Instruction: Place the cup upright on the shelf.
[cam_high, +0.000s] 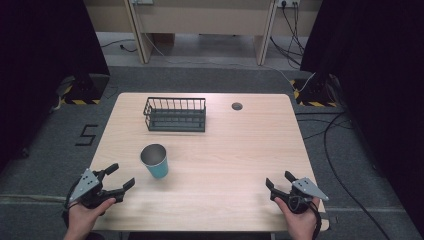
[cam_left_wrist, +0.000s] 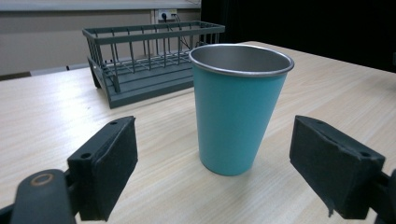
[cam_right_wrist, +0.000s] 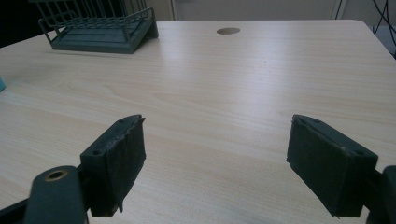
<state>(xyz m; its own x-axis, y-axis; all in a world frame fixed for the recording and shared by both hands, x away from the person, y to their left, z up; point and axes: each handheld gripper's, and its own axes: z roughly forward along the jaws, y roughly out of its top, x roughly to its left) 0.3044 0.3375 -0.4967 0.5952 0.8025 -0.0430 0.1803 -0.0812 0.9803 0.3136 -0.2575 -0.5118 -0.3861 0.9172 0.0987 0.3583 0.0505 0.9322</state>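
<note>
Left gripper (cam_high: 117, 176), jaws spread wide, faces the upright teal cup (cam_high: 155, 161), which stands near the table's (cam_high: 240, 150) front left at about one o'clock from that gripper; the right gripper (cam_high: 280, 183), likewise released, rests over bare wood at front right. A fast or off-centre closure could probably tip the tall, narrow-based cup or push it toward the wire rack (cam_high: 175, 114) at twelve o'clock. Cup and rack carry no readable label; a floor marking (cam_high: 86, 135) left of the table reads "5".
</note>
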